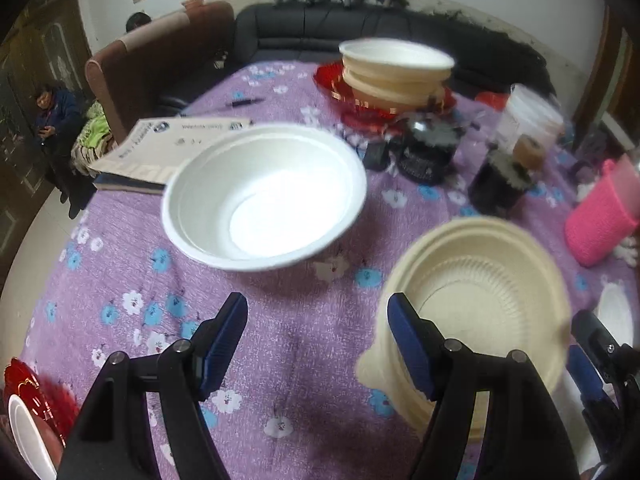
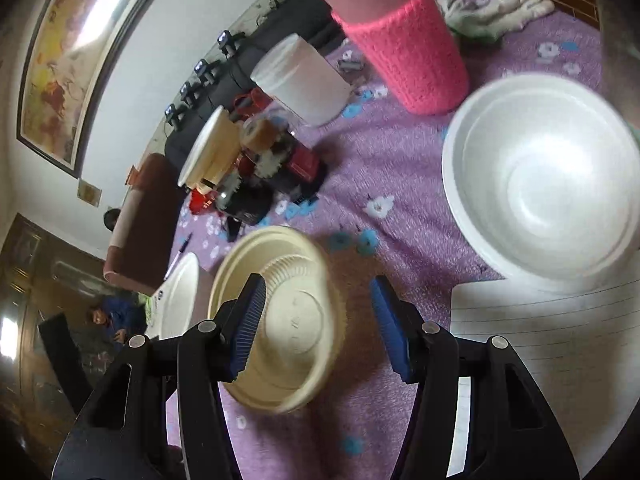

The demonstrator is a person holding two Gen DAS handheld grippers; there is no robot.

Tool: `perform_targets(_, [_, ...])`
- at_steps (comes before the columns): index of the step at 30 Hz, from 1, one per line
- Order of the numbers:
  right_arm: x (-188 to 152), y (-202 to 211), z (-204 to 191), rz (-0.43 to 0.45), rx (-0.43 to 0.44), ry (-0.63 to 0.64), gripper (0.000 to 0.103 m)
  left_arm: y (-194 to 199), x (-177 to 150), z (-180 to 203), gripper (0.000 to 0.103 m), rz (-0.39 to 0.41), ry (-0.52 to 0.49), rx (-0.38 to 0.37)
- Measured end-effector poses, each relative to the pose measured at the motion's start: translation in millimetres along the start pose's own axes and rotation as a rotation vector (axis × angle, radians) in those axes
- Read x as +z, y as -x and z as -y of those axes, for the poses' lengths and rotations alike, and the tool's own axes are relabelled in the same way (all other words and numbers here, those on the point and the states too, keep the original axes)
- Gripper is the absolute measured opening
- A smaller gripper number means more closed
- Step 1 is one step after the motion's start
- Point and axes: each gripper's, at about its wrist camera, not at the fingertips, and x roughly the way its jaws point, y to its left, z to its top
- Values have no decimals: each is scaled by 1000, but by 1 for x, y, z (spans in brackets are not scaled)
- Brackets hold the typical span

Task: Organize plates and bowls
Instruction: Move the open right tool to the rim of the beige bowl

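Note:
A white bowl (image 1: 264, 196) sits on the purple floral tablecloth (image 1: 300, 360) ahead of my left gripper (image 1: 318, 340), which is open and empty. A cream ribbed bowl (image 1: 480, 312) lies by its right finger; the same bowl (image 2: 284, 316) sits between the open jaws of my right gripper (image 2: 318, 328), whose left finger is over its rim. Another white bowl (image 2: 540, 184) lies at the right, partly on lined paper (image 2: 552, 360). Stacked cream bowls (image 1: 396, 68) rest on a red plate (image 1: 344, 96) at the back. A white bowl on a red plate (image 1: 24, 420) shows at the bottom left.
A pink knitted cup (image 2: 404, 40), a white tub (image 2: 304, 80), dark jars (image 1: 432, 148), a booklet (image 1: 168, 148), a pen (image 1: 244, 102) and a glove (image 2: 496, 8) crowd the table. Sofas and seated people lie beyond the far edge.

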Motion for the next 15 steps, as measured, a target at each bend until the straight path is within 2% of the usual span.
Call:
perform_targets(3, [-2,-9,5,-33,20,8,55,0,-1,2,73,9,-13,-12])
perform_targets(8, [-7,-8,-1,-13,39,36,56,9,-1,8,73,41,-30,-48])
perform_targets(15, [-15,-23,-3,-43,15,52,56,-4,-7,20,73,19,-78,-67])
